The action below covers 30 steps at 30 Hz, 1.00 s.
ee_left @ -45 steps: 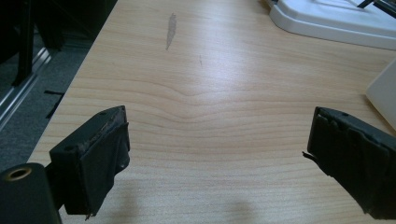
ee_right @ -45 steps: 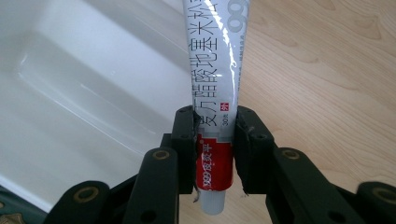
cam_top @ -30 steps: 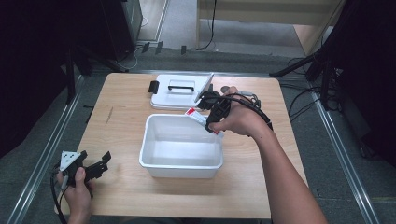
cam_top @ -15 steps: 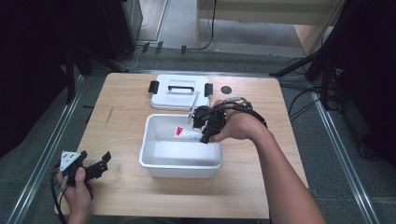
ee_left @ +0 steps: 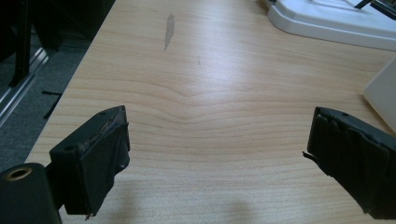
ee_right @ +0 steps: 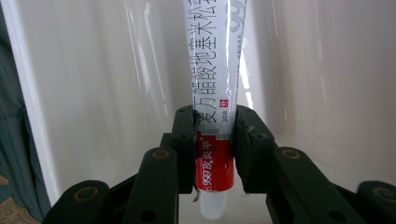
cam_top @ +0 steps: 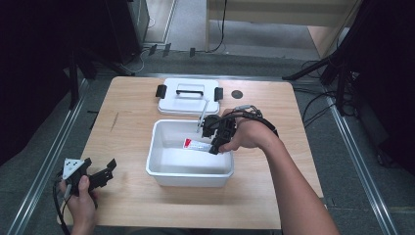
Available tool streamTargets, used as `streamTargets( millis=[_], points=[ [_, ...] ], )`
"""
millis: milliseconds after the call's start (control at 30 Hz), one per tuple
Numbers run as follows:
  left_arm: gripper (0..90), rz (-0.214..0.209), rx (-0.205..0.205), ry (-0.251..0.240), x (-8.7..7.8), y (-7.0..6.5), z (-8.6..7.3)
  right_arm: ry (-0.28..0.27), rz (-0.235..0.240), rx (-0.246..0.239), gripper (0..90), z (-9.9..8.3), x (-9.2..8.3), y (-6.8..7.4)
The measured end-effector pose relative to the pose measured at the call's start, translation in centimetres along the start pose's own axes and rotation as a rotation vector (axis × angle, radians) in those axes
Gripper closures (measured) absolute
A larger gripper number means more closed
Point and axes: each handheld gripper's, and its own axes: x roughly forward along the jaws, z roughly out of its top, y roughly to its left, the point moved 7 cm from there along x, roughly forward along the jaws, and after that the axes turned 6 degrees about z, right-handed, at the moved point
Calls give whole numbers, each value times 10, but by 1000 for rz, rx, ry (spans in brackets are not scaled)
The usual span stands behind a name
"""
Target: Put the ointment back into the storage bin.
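The right tool (cam_top: pixel 214 135) grips a white and red tube (ee_right: pixel 216 93) near its cap end, holding it inside the white bin (cam_top: pixel 169 169) at mid table (cam_top: pixel 137 196). The left tool (cam_top: pixel 95 174) rests wide open near the table's front left corner. A white lid (cam_top: pixel 188 98) lies behind the bin

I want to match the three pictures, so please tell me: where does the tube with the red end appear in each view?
High view: the tube lies over the white bin, right of centre, held by the right gripper.
Left gripper view: the tube is not in it; the bin's corner is at the right edge.
Right gripper view: the tube is in the centre, clamped between the fingers.
Shared landmark: the white bin.
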Motion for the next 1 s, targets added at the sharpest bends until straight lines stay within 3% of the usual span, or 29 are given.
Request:
streamTargets(
  millis=[333,633,1000],
  points=[
    [62,-1,0,2,0,0,0,35,7,-8,726,-3,21,-1],
    [62,-1,4,4,0,0,0,136,-5,-3,727,-7,41,0],
    [62,-1,3,2,0,0,0,177,-31,-2,723,-7,43,0]
  ],
)
